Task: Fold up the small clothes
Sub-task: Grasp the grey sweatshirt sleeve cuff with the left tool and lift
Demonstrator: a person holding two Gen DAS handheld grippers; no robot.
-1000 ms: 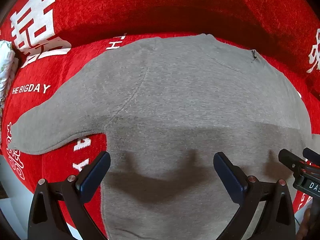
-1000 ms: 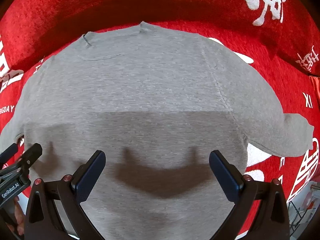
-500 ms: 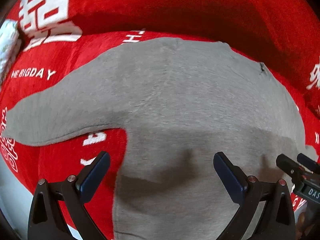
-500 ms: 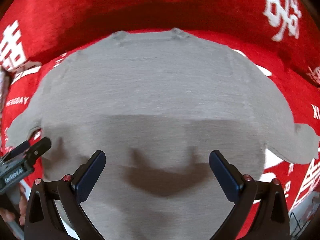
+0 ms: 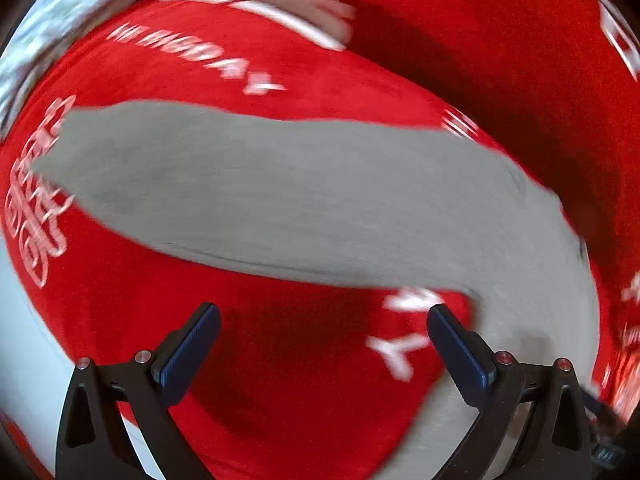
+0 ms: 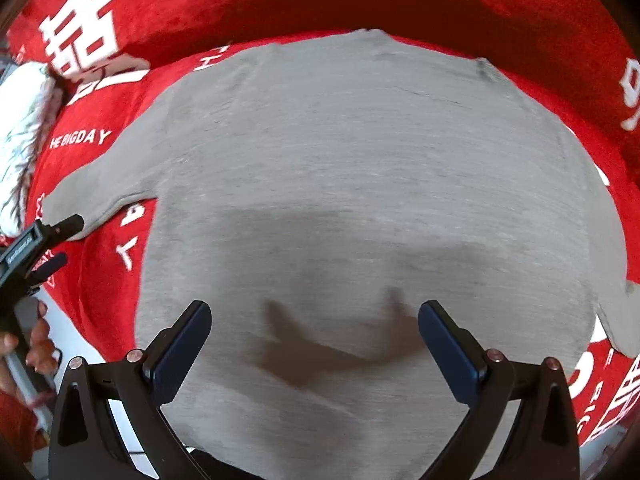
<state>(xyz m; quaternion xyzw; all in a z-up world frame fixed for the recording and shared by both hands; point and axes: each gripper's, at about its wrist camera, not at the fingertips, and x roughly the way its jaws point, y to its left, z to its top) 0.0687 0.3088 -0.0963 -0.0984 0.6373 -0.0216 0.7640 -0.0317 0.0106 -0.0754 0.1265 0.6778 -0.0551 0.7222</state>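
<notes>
White "HE BIGDAY" stood on the red cover [image 6: 92, 136], beside a large white Chinese character [image 6: 86, 36] on that cover, the same wording smeared by blur in the left wrist view, small print on the left gripper [image 6: 60, 240] was illegible.

This looks like a home, most likely a living room or bedroom. A plush red cover [image 6: 280, 8] with big white Chinese characters and the English words "HE BIGDAY" printed on it fills most of both views, the sort of festive wedding throw spread over a sofa or bed; along the top of the frame it rises like a backrest. A grey child-size top [image 6: 360, 200] lies flat on it. At the left edge of the right wrist view sits a fluffy white cushion or throw [image 6: 20, 140].
</notes>
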